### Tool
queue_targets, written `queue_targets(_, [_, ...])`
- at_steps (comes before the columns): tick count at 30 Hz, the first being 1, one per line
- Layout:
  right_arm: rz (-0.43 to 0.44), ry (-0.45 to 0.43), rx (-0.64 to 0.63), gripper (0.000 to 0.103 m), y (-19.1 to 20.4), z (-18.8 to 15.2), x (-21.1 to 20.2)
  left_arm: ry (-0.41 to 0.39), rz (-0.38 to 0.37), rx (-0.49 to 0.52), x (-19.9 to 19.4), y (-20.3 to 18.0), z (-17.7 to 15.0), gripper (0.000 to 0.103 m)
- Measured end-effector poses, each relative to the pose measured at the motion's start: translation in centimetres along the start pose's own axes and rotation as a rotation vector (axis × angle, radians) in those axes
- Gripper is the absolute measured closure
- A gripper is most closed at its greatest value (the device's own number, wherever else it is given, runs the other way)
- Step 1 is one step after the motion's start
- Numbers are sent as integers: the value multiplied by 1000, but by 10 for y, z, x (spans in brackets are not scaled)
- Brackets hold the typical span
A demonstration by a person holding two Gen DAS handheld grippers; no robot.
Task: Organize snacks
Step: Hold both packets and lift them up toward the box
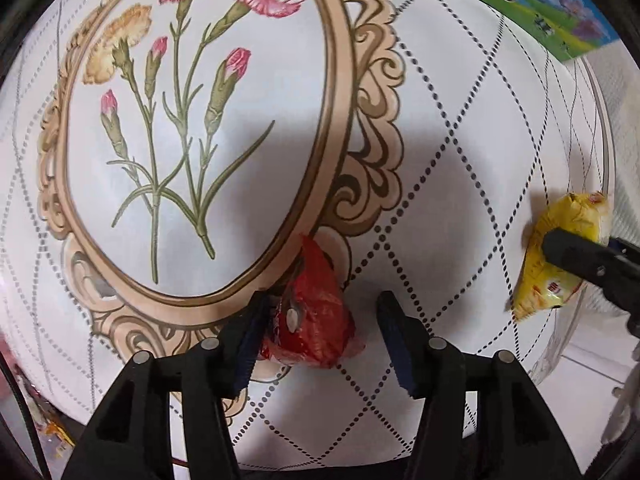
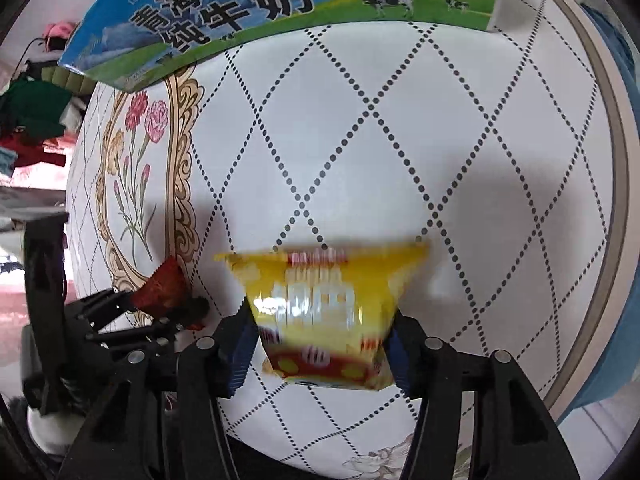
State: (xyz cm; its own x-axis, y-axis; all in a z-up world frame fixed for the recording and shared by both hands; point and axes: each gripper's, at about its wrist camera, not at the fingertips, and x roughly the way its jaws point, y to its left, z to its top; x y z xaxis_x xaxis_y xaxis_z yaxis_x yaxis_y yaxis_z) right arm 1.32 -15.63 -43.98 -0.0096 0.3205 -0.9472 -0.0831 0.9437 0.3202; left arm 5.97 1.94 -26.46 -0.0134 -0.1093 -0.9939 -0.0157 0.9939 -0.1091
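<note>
In the left wrist view, the left gripper (image 1: 320, 336) pointed down at a round table (image 1: 460, 128) covered in a white cloth with dotted diamonds and a framed carnation print. Its jaws stood partly open. A red snack packet (image 1: 316, 320) lay between them, against the finger at nine o'clock and clear of the finger at three o'clock, so nothing pinched it; it seemed to rest on the cloth. At three o'clock near the table's edge, the right gripper's dark finger crossed a yellow snack packet (image 1: 560, 248). A blue-and-green milk carton (image 1: 552, 4) sat at one o'clock.

In the right wrist view, the right gripper (image 2: 320, 344) bracketed the yellow snack packet (image 2: 324, 316). Its pads stood at the packet's two sides; the packet was blurred, and whether they pressed it could not be told. The red snack packet (image 2: 164, 288) showed at nine o'clock, at the tip of the left gripper (image 2: 160, 312). The milk carton (image 2: 224, 12) lay along twelve o'clock.

The sorting looked barely begun: both packets lay loose and well apart, and no tray or box for them appeared.

Only the left view showed the gap beside the red packet. Only the right view showed the yellow packet's full face, the carton's printed cows, and cluttered fabrics (image 2: 36, 120) beyond the table at ten o'clock.
</note>
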Motion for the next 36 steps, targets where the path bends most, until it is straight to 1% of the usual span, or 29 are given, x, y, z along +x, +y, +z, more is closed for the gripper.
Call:
queue_targets(2, [-13,-29,-4,32,4,-5,-12,-16,19,11,-6,-8,-6,50])
queue_targets(3, [-20,-43,-3,31,5,-7,-18,-26,25,10,-9,-10,-8,50])
queue_targets(5, [-28,-71,-1,30,10,-12,-30,-33,14,7,-12,-11,-12,50])
queue_targets(8, [-32,-93,9,30,15,-25,-38,-18,8,-3,-16,-5,-13,50])
queue_targets(11, [-39,-106,10,30,10,-41,-37,-8,-7,-16,-19,11,-20,50])
queue_targets(13, [-49,-96,0,30,9,-46,-26,-1,-17,-16,-21,21,-27,50])
queue_targets(15, [-61,-103,1,34,9,-47,-16,13,-29,-16,-19,24,-33,50])
queue_targets(17, [-77,-114,7,45,4,-48,-8,19,-37,-19,-15,31,-40,50])
queue_targets(19, [-71,-119,28,48,0,-45,-2,19,-39,-19,-11,34,-45,50])
queue_targets(21, [-56,-117,48,48,-3,-41,-1,7,-36,-11,-10,33,-46,50])
queue_targets(22, [-53,-116,49,48,-3,-39,-1,0,-32,-5,-9,32,-46,50])
queue_targets(23, [-51,-114,53,49,-4,-37,-1,-4,-30,0,-6,28,-36,50])
queue_targets(25, [-53,-103,58,49,-4,-30,2,-14,-32,9,-4,20,-25,50])
queue_targets(27, [-63,-97,58,49,-3,-25,5,-35,-29,26,-2,14,-25,50])
queue_targets(28, [-68,-87,57,49,-2,-21,7,-42,-26,31,-1,8,-21,56])
queue_targets(29, [-70,-82,59,49,-3,-19,7,-48,-18,39,0,6,-21,64])
queue_targets(30, [-67,-86,63,49,-3,-18,6,-50,-11,46,0,-2,-13,67])
queue_targets(31, [-70,-82,58,48,-3,-16,6,-51,-12,52,2,-3,-13,68])
queue_targets(33, [-66,-83,62,47,-3,-15,2,-53,-9,58,6,-12,0,69])
queue_targets(36, [-50,-100,74,39,-5,-18,-11,-57,-9,58,8,-22,2,70])
